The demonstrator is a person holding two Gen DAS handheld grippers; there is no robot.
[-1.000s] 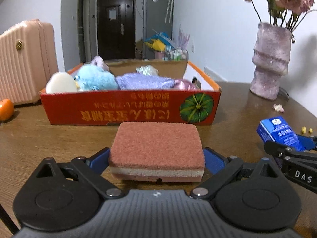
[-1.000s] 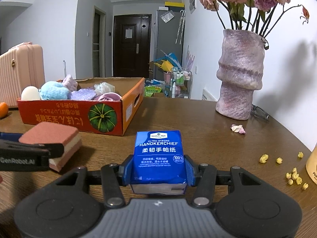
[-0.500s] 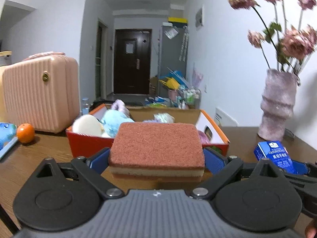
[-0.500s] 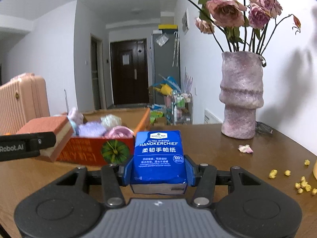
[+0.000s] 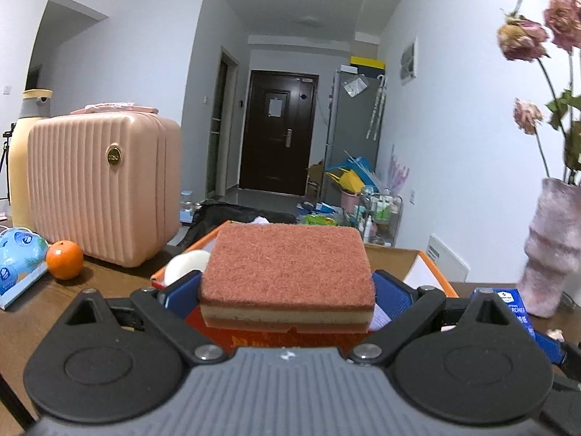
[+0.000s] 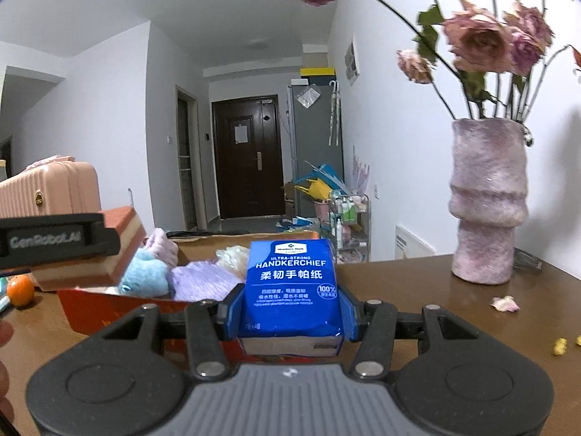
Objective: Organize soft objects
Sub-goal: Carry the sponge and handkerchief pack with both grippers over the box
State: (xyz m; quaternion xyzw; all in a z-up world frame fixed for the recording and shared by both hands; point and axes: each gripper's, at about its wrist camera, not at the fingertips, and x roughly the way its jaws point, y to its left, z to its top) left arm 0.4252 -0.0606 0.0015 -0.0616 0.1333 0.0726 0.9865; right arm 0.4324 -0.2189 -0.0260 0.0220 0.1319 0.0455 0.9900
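My left gripper (image 5: 287, 290) is shut on a red-topped sponge (image 5: 287, 265) and holds it in the air above the near edge of the orange cardboard box (image 5: 432, 276). The sponge also shows in the right wrist view (image 6: 109, 250), over the box's left end. My right gripper (image 6: 290, 312) is shut on a blue handkerchief pack (image 6: 292, 283), lifted near the box's front wall (image 6: 90, 312). The box holds a blue plush (image 6: 145, 276), a purple cloth (image 6: 203, 279) and a white round object (image 5: 185, 263).
A pink suitcase (image 5: 101, 185) and an orange (image 5: 64, 258) stand on the wooden table (image 6: 454, 327) to the left. A pink vase with dried roses (image 6: 488, 200) stands at the right. Petals and yellow crumbs (image 6: 559, 345) lie near it.
Both grippers have risen from the table with their objects and moved forward to the box. The sponge is now over the box's near edge.
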